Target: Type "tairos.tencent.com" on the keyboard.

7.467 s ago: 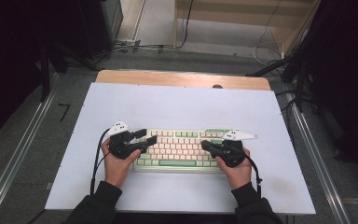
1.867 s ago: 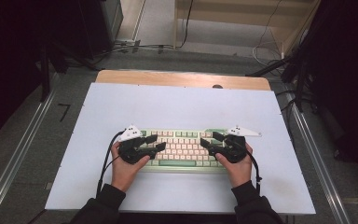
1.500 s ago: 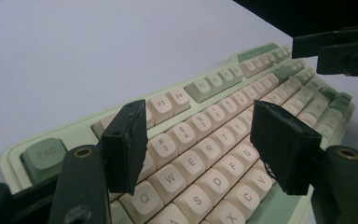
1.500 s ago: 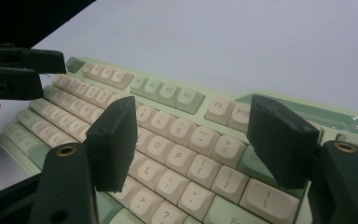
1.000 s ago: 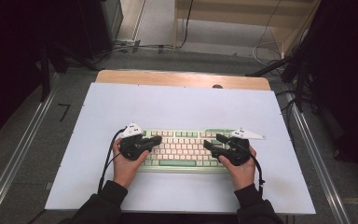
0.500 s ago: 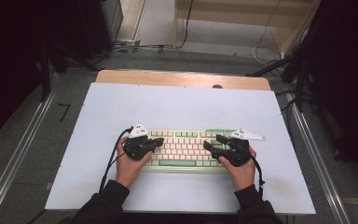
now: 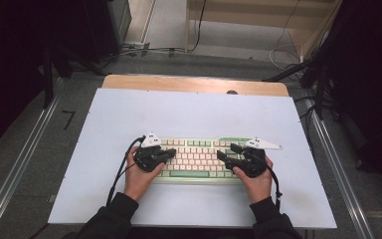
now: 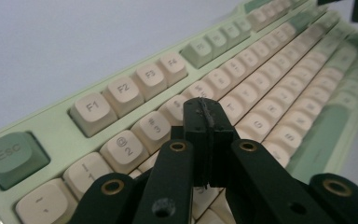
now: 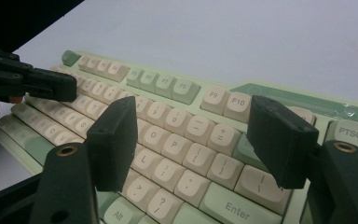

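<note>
The left tool had slid a little to the right over the pale green plastic keyboard with cream keys, its jaws pressed together above the number keys. The keyboard lay flat near the front of the white bench. The right tool had stayed put, jaws spread over the right-hand keys, so a key press looked likely next.

Pale green keyboard, cream keys
</note>
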Demonstrator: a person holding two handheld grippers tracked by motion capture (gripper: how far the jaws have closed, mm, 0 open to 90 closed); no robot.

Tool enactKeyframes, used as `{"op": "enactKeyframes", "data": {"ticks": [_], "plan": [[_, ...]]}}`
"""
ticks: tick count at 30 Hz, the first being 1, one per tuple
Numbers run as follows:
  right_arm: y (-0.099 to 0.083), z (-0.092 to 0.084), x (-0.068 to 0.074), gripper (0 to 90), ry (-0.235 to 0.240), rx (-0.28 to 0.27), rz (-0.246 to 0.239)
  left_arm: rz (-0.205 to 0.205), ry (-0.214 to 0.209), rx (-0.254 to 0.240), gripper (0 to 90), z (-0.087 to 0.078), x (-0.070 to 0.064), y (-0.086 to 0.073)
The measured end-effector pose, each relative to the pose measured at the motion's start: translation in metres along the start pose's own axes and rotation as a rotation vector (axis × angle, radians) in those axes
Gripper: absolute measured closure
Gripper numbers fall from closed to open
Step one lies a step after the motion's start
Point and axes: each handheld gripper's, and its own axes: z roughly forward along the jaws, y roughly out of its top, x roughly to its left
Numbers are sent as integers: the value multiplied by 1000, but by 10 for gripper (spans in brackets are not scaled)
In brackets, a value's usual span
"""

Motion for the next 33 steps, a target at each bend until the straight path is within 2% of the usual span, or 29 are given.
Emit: {"op": "enactKeyframes", "data": {"ticks": [4,6,8,11,14,17,22,26,31,33], "plan": [[0,0,-1,319,0,0,3,-31,-32,-96,704,-11,2,3],[0,0,-1,319,-1,1,1,-78,-33,-129,568,-15,7,2],[0,1,0,319,1,1,-4,-125,-37,-154,541,-18,13,-2],[1,2,3,328,2,4,-12,-181,-10,-188,454,-25,21,-6],[1,5,5,378,12,9,-21,-214,7,-210,428,-31,26,-9],[1,9,10,512,44,14,-43,-221,15,-214,426,-33,28,-11],[3,14,20,871,128,25,-90,-207,21,-211,424,-36,25,-13],[4,22,30,879,194,64,-136,-194,28,-216,423,-38,23,-12],[3,27,40,880,211,82,-174,-199,32,-239,408,-36,22,-3],[2,29,42,879,214,97,-186,-191,39,-227,407,-34,23,1]]}}
